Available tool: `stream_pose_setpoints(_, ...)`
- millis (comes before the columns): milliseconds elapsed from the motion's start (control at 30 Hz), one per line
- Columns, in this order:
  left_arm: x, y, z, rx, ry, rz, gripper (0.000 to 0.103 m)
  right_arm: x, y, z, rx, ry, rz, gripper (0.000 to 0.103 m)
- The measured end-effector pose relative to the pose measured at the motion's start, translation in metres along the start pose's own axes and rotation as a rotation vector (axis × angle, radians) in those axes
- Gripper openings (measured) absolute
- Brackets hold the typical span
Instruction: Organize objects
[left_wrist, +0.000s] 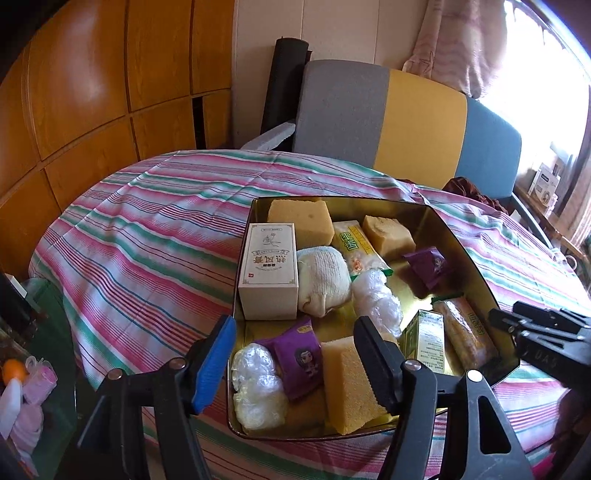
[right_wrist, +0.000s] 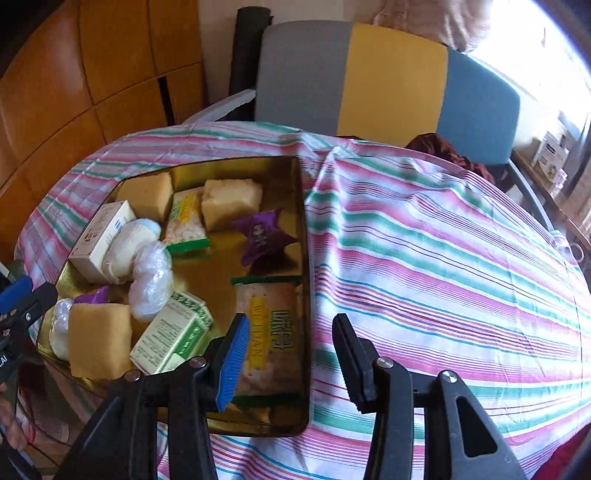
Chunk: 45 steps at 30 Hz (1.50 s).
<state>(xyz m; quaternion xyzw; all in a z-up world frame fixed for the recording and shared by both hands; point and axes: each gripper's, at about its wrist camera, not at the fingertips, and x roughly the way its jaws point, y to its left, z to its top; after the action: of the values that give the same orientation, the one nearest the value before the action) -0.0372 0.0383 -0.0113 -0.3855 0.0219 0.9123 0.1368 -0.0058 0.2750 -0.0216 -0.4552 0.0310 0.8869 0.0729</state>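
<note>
Evidently the sorting is well along: a gold tin tray (left_wrist: 476, 236) on the striped cloth (left_wrist: 147, 221) of the bench is seen packed with yellow sponges (left_wrist: 349, 384), purple sachets (left_wrist: 301, 356), wrapped white bundles (left_wrist: 258, 384), cracker packs (right_wrist: 267, 332), a green-and-white carton (right_wrist: 173, 336) and a cream box (left_wrist: 269, 269).

The left gripper (left_wrist: 295, 365) is held over the tray's near corner, its fingers moderately parted with nothing pressed between them; a sachet and a sponge are seen in the gap beyond. The right gripper (right_wrist: 286, 358) is held over the tray's right edge, its fingers rather narrow and empty, straddling the rim and cloth.

A mishap could be caused if the right fingers were lowered onto the rim, so that the tray would be tipped or slid on the loose cloth. Light sachets could also be knocked out by a careless sweep.

"WEIDAN" can be read on the nearest cracker pack, beside large Chinese characters. Chinese print is borne by the cream box and carton, too small to be made out.
</note>
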Motion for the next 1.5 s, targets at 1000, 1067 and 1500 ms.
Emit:
stream_pose_setpoints(1000,-0.043,0.0,-0.002,-0.057,-0.116,0.065,0.103,-0.042,0.03,-0.016,0.036,-0.173,-0.043,0.064)
stream_pose_setpoints(1067,-0.043,-0.001,-0.002,-0.05,-0.122,0.112,0.103,-0.039,0.03,-0.013,0.03,-0.169,-0.053,0.064)
stream_pose_setpoints(1500,-0.033,0.008,-0.009,-0.074,-0.059,0.109,0.103,-0.041,0.042,-0.016,0.008,-0.193,-0.053,0.064)
